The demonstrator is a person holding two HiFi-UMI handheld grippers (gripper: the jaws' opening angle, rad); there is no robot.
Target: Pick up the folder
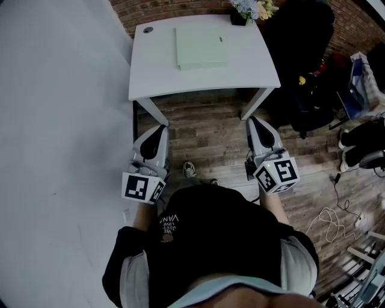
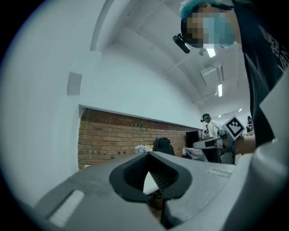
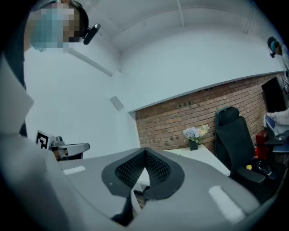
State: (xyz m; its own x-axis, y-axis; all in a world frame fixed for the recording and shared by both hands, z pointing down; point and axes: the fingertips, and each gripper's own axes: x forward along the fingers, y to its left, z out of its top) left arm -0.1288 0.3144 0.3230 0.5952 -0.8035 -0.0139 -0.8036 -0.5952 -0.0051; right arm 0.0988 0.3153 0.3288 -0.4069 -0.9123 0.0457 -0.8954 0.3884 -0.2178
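Head view: white table (image 1: 150, 78), bare apart from two items. Pale green folder (image 1: 201, 47) lies flat on the table, centre, toward its far edge. Left gripper (image 1: 160, 129) and right gripper (image 1: 254, 122) held short of the table's near edge, jaws fully closed, nothing gripped. Flowers (image 1: 251, 8) at the table's far right corner.

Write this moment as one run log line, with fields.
stage: not started | folder: flat on table, untouched | left gripper: shut, empty | right gripper: shut, empty
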